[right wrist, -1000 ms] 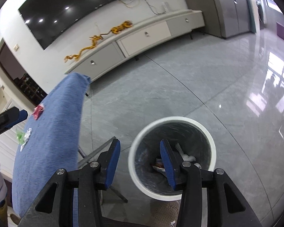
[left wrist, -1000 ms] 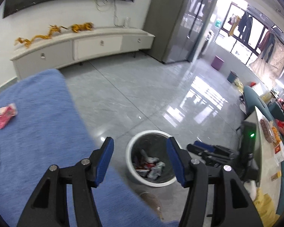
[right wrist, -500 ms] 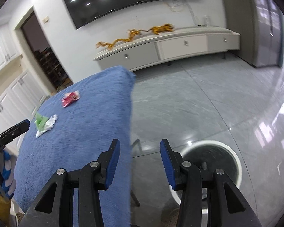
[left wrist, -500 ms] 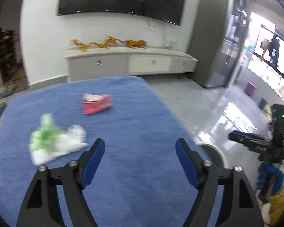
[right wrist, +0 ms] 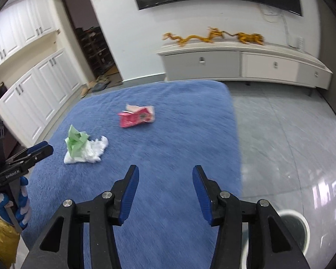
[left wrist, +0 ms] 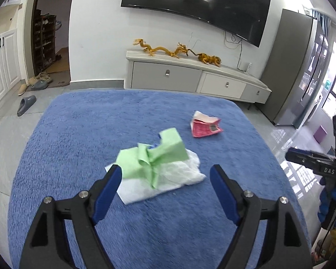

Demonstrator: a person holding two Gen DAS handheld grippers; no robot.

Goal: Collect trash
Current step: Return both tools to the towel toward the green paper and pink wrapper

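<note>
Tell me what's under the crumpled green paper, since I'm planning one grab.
The crumpled green paper lies on a white tissue on the blue fuzzy cloth. Something small and blue peeks out behind; anything beneath is hidden.

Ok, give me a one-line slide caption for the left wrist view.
Open left gripper poised over crumpled green-and-white paper on the blue cloth, red wrapper beyond.

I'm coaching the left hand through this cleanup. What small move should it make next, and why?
Probably ease the left gripper forward and down so its open jaws straddle the green-and-white wad, then close. The wad lies right ahead between the fingers on the blue cloth, nearer than the red wrapper, and both grippers are empty.
</note>
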